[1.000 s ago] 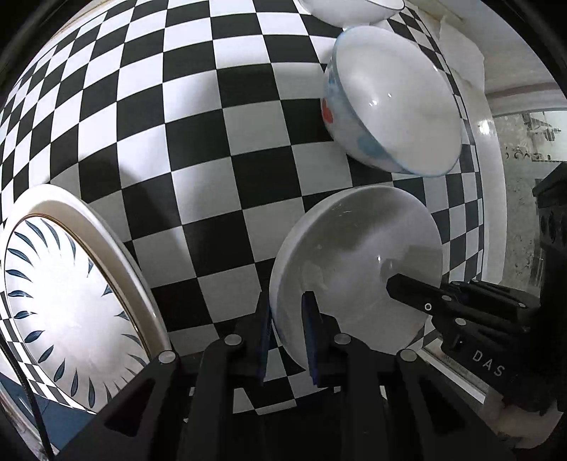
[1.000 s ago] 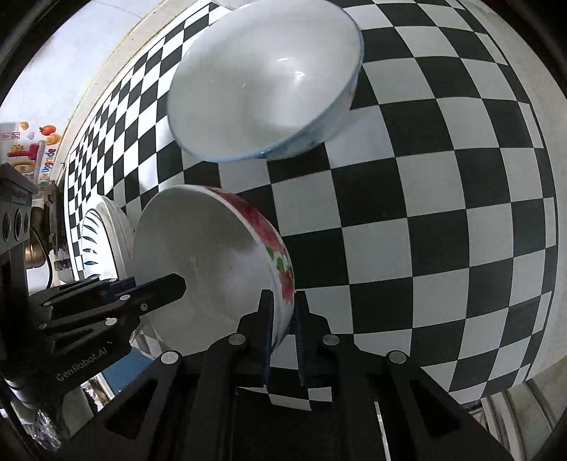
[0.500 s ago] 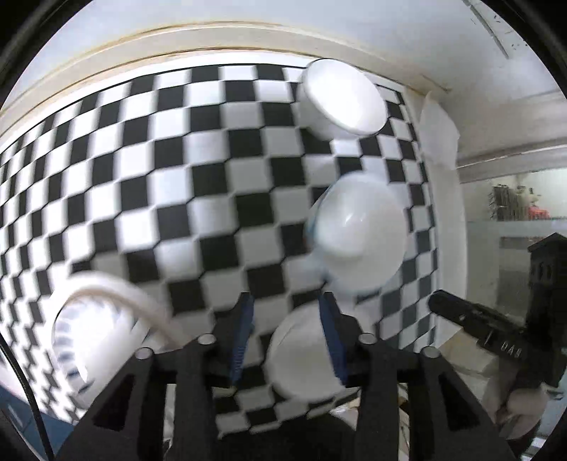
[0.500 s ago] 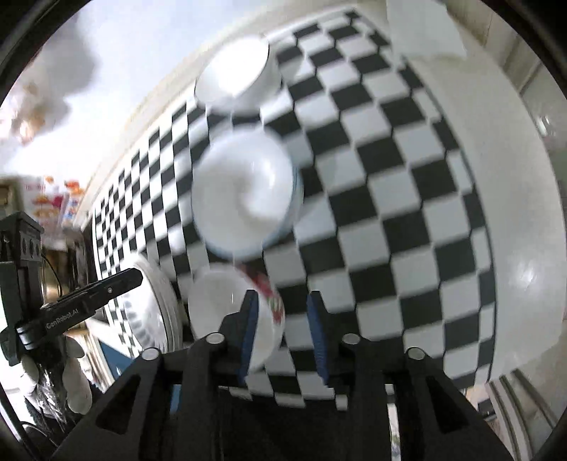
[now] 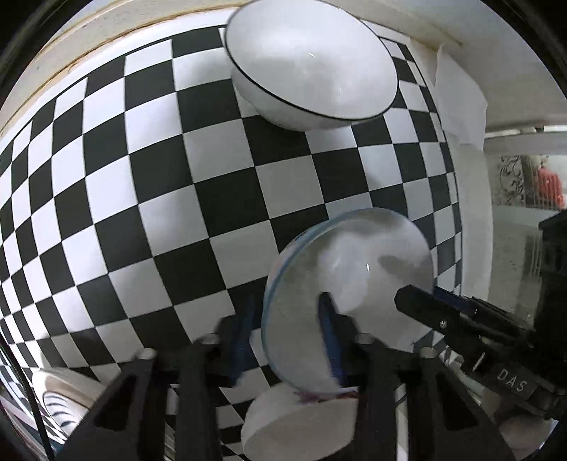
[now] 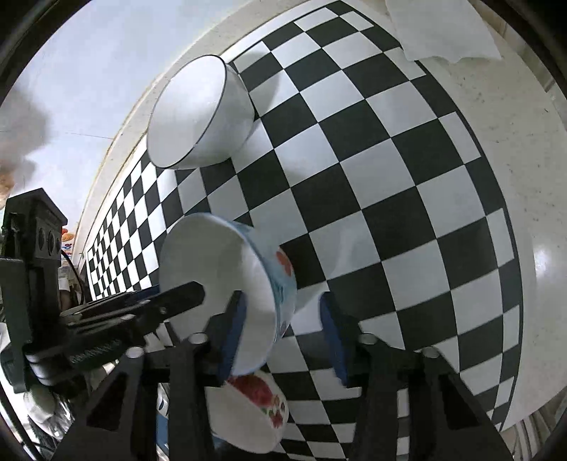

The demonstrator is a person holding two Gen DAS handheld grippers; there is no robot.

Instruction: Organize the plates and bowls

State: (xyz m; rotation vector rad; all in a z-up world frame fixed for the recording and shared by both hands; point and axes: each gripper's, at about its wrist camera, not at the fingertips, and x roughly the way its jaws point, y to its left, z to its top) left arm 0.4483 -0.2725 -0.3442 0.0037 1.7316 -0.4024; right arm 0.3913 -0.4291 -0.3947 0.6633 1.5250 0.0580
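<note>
Checkered tablecloth (image 5: 219,198), white paper sheet (image 6: 439,28)

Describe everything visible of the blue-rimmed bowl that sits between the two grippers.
The blue-rimmed bowl is glossy white inside, like glazed ceramic, with a thin blue rim and pale blue outside carrying red-orange flowers. It stands upright and empty on the checkered cloth, between the black-rimmed bowl and the red-flowered bowl. Each gripper straddles its wall on opposite sides: the left gripper closing, the right gripper opening slightly. Whether any pad touches is unclear.
</note>
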